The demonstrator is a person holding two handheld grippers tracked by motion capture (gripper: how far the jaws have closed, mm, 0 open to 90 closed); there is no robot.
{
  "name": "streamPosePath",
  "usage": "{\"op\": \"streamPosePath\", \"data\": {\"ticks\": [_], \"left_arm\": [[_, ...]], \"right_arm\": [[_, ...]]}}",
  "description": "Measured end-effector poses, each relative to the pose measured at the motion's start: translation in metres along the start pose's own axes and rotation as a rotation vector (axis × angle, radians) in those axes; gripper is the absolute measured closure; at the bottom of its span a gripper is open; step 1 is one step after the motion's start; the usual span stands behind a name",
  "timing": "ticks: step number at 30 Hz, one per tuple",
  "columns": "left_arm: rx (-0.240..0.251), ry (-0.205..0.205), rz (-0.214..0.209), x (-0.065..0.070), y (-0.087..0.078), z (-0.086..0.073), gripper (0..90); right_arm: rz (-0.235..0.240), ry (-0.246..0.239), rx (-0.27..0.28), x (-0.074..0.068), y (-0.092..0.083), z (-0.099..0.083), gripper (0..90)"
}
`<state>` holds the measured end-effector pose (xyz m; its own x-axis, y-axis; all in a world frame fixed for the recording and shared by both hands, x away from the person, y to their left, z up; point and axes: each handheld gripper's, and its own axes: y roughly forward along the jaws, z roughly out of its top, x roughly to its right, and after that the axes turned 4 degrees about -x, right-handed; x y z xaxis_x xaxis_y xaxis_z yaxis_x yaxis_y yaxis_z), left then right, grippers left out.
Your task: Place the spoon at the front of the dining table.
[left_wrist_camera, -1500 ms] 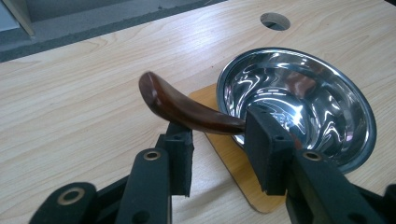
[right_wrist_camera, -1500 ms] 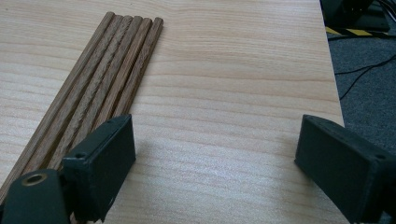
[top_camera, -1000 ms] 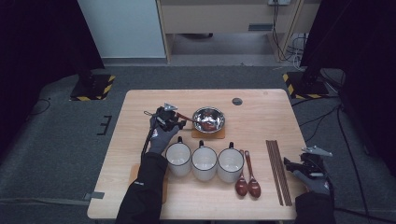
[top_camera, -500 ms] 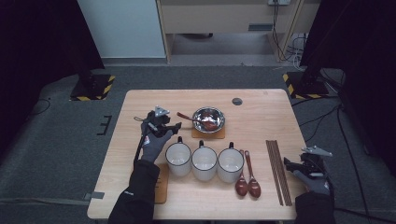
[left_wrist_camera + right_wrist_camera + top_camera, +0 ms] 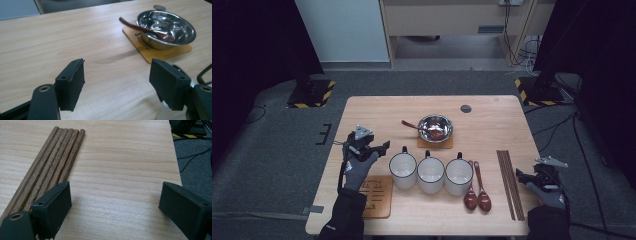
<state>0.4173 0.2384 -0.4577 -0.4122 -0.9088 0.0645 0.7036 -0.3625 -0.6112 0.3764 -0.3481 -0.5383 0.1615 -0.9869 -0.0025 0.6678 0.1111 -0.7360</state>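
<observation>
left gripper (image 5: 116, 75) jaws just opening, nothing between | spoon (image 5: 145, 30) in bowl (image 5: 172, 27)

wooden spoon (image 5: 418, 127): dark brown, glossy, bowl end down inside the steel bowl (image 5: 435, 128), handle propped on the rim and sticking out up-left over the worktop, tilted, tip off the surface. in the left gripper view the spoon (image 5: 143, 29) crosses the near-left rim, with its head low against the inner wall. steel bowl: round, polished, upright, reflective inside, spoon the sole visible content. it sits centred on a small square light-wood coaster (image 5: 435, 142), flat on the worktop, corners poking out past the bowl base. the set lies mid-worktop, slightly towards the far side, just behind the row of three white mugs.
</observation>
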Motion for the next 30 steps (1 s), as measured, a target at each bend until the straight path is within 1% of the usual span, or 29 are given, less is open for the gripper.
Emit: {"op": "streamPosePath", "data": {"ticks": [3, 6, 8, 9, 12, 14, 17, 18, 19, 21, 23, 26, 27, 30], "left_arm": [[0.001, -0.024, 0.002, -0.005, -0.003, -0.014, 26.4], [-0.003, -0.034, 0.010, -0.010, -0.004, -0.026, 26.0], [-0.022, -0.029, 0.018, -0.014, -0.004, -0.031, 25.7], [-0.020, -0.035, 0.026, -0.016, -0.005, -0.033, 25.4], [-0.020, -0.046, 0.038, -0.019, -0.007, -0.038, 24.7], [-0.028, -0.039, 0.051, -0.021, -0.008, -0.042, 24.1], [-0.050, -0.031, 0.070, -0.024, -0.008, -0.049, 23.0], [-0.053, -0.036, 0.072, -0.024, -0.008, -0.051, 23.0], [-0.057, -0.038, 0.077, -0.026, -0.008, -0.054, 23.0], [-0.078, -0.030, 0.099, -0.028, -0.006, -0.058, 22.4], [-0.091, -0.033, 0.099, -0.029, -0.004, -0.062, 22.2], [-0.126, -0.022, 0.113, -0.031, -0.001, -0.065, 20.5], [-0.134, -0.025, 0.111, -0.032, 0.000, -0.066, 20.5], [-0.144, -0.029, 0.112, -0.033, 0.002, -0.068, 20.7]], "right_arm": [[-0.005, 0.007, -0.004, 0.000, 0.000, 0.000, 9.8], [-0.016, 0.020, -0.002, 0.001, 0.000, 0.000, 9.9], [-0.020, 0.026, 0.001, 0.000, 0.000, 0.000, 11.1], [-0.024, 0.032, 0.003, 0.000, 0.000, 0.000, 11.5], [-0.004, 0.041, 0.010, 0.001, -0.001, 0.000, 12.0], [-0.003, 0.043, 0.019, 0.000, -0.002, 0.000, 12.2], [0.003, 0.028, 0.030, -0.002, -0.006, 0.003, 12.1], [0.005, 0.035, 0.042, -0.004, -0.008, 0.004, 12.2], [0.012, 0.030, 0.052, -0.005, -0.010, 0.005, 12.0], [0.021, 0.030, 0.060, -0.007, -0.013, 0.008, 11.6], [0.033, 0.026, 0.071, -0.010, -0.015, 0.010, 11.6], [0.043, 0.021, 0.083, -0.014, -0.018, 0.013, 11.1], [0.047, 0.023, 0.086, -0.015, -0.019, 0.014, 10.9], [0.059, 0.021, 0.099, -0.017, -0.022, 0.017, 10.6]]}}
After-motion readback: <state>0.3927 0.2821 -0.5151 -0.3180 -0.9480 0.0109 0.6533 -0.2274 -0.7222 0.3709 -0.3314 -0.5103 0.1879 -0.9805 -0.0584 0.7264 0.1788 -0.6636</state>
